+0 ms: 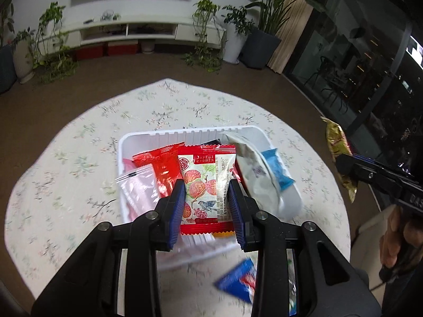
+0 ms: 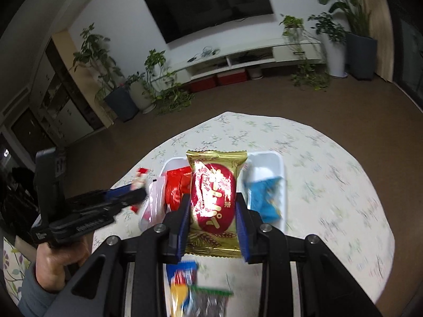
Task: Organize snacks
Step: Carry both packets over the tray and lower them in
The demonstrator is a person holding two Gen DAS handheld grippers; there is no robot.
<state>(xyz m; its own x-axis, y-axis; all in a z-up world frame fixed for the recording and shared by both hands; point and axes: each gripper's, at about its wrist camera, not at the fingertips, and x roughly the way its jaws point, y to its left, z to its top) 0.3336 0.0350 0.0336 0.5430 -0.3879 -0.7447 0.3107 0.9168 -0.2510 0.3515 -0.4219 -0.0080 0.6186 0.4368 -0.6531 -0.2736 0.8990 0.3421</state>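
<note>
My left gripper [image 1: 206, 187] is shut on a red-and-white lychee snack packet [image 1: 207, 182], held over the white tray [image 1: 185, 133] on the floral table. The tray holds red [image 1: 161, 163], pink [image 1: 140, 190], white [image 1: 251, 166] and blue [image 1: 277, 169] packets. My right gripper [image 2: 212, 206] is shut on a gold packet with a red oval [image 2: 214, 198], held above the tray [image 2: 280, 163]. The gold packet [image 1: 338, 145] and right gripper also show at the right of the left wrist view. The left gripper [image 2: 137, 195] with its packet shows at the left of the right wrist view.
A blue packet [image 1: 240, 282] lies on the table in front of the tray. Blue-yellow [image 2: 182, 280] and green-edged [image 2: 211, 301] packets lie near me. The round table [image 1: 66, 158] has a floral cloth. Plants, a TV bench and glass doors stand beyond.
</note>
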